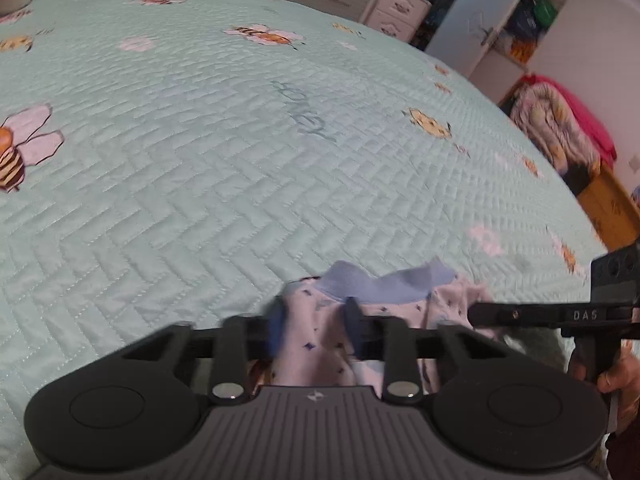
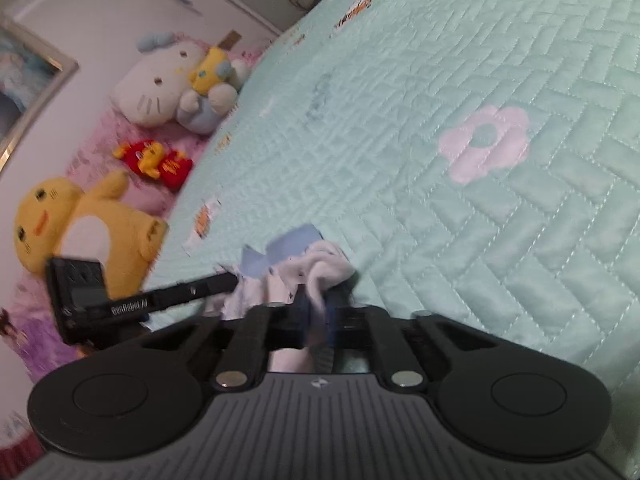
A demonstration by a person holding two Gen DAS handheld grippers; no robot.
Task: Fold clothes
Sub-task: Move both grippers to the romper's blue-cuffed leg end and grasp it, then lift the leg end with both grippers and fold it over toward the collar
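Observation:
A small white garment (image 1: 316,344) with blue prints and a light blue band (image 1: 384,284) lies bunched at the near edge of a mint quilted bedspread (image 1: 240,160). My left gripper (image 1: 315,314) is shut on the garment, with cloth filling the gap between its fingers. In the right wrist view the same garment (image 2: 316,268) is pinched by my right gripper (image 2: 320,304), whose jaws stand nearly together on a fold. Each gripper shows in the other's view: the right gripper (image 1: 520,315) just right of the cloth, the left gripper (image 2: 180,292) just left of it.
The bedspread (image 2: 480,160) stretches far ahead, printed with bees and flowers. Plush toys lie by the pillow end: a white cat (image 2: 160,92), a yellow one (image 2: 60,224), a red one (image 2: 156,160). White drawers (image 1: 396,12) and hung clothes (image 1: 560,128) stand past the bed. A hand (image 1: 616,376) holds the right gripper.

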